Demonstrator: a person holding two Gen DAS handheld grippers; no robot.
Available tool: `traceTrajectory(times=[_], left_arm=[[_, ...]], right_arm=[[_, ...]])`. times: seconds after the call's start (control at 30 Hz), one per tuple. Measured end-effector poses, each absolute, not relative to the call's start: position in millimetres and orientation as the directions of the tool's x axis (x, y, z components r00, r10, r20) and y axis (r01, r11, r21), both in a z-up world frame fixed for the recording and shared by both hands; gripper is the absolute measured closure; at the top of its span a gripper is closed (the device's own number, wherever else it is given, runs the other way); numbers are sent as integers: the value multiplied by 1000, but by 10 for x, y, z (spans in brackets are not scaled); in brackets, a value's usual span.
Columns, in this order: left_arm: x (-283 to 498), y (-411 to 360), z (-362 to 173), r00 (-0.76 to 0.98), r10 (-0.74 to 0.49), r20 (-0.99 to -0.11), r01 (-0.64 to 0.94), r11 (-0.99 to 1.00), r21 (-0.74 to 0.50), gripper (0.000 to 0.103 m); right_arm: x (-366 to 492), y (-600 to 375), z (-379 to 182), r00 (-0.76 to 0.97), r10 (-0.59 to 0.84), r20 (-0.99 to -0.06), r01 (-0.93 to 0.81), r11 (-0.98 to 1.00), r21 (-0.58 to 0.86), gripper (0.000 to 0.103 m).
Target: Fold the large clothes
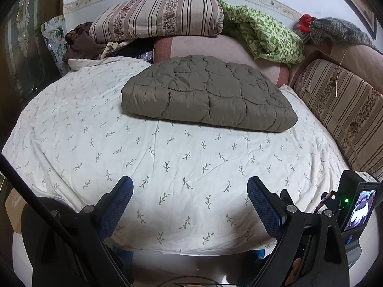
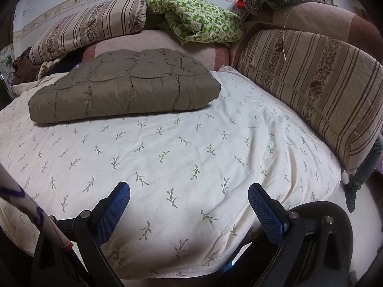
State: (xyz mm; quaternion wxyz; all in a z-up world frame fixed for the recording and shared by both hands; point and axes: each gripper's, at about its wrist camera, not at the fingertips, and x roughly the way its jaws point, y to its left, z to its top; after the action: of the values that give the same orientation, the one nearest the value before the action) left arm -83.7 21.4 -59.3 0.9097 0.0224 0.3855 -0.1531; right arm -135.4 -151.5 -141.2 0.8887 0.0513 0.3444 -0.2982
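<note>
Bedroom, bed (image 1: 71, 124) under a leaf-print sheet. Nearest: left tool (image 1: 190, 198) and right tool (image 2: 189, 201), both spread wide, holding nothing. Farther back: olive quilted jacket (image 1: 205, 93), folded flat. Seemingly done or between garments; next, fetching the green patterned garment (image 1: 265, 35) heaped behind.

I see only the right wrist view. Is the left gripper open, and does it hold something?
Observer: The left gripper is open and holds nothing; it is over the near edge of the leaf-print sheet.
Operator: What stands left of the bed, outside my picture?
Observer: A glass door with a frosted pattern.
Operator: Anything beside the left gripper?
Observer: At its right, a black device with a small lit screen and a green light.
</note>
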Motion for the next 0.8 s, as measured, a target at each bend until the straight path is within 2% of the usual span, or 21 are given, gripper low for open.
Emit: traceTrajectory(times=[0.8], left_arm=[[-761,173,-703,638,-246,-730,295,953,-63,8]], right_arm=[[-1294,-1546,-1474,579,-501,-643,565,816,-127,2]])
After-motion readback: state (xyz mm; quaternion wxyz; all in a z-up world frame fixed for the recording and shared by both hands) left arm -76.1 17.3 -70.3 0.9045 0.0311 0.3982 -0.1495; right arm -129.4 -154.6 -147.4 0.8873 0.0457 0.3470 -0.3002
